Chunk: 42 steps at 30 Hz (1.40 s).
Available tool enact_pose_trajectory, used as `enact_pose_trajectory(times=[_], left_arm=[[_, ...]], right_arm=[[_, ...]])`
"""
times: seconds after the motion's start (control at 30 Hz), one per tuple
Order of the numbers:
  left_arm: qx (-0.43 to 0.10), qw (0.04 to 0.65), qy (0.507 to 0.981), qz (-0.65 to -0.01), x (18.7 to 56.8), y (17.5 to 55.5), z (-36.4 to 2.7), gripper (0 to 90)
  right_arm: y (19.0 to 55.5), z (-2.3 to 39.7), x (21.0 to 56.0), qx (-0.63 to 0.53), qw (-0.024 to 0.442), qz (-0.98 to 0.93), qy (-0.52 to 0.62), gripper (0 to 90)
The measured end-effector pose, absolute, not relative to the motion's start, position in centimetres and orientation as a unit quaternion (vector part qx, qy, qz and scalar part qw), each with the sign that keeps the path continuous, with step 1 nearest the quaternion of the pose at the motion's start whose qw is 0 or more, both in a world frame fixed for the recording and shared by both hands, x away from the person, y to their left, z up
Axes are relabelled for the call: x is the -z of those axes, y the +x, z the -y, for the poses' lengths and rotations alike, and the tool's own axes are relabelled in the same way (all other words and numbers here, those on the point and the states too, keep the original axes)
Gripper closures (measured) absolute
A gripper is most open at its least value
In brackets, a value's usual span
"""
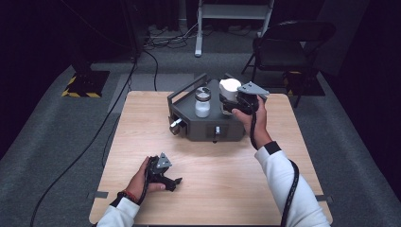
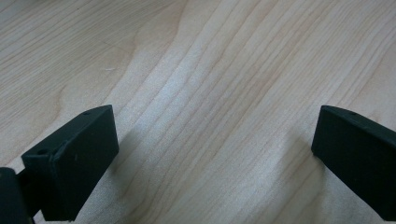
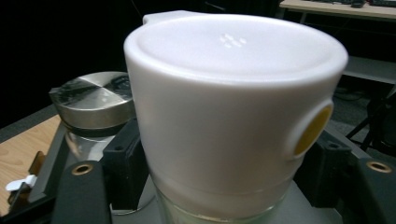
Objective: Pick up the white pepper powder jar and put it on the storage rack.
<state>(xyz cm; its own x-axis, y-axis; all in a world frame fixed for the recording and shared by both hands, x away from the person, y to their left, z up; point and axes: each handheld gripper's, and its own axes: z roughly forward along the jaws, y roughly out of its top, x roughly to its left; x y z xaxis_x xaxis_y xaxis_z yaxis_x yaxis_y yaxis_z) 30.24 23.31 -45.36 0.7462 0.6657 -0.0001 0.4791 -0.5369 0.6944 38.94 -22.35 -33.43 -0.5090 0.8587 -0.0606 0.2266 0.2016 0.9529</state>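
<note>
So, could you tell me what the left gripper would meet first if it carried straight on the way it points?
Probably the bare wooden table: the left gripper, jaws open, angles down at it with nothing between.

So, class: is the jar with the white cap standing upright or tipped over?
Upright. The white cap faces up, level on its glass jar, which stands on the dark fixture.

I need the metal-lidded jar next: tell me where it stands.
In the high view, the metal-lidded jar stands on the dark fixture at the table's far middle, just left of the white-capped jar.
</note>
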Motion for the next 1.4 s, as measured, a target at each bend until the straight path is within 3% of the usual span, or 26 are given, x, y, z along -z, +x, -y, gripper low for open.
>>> enact_pose_trajectory(times=[1.13,1.4], left_arm=[[-0.132,0.350,0.867,-0.329,45.4,30.3,-23.3,0.1],[-0.133,0.350,0.867,-0.328,45.4,30.3,-23.3,0.1]], right_arm=[[40.1,23.6,36.3,-0.499,0.308,-0.714,0.383,27.8],[40.1,23.8,36.3,-0.491,0.303,-0.722,0.383,14.5]])
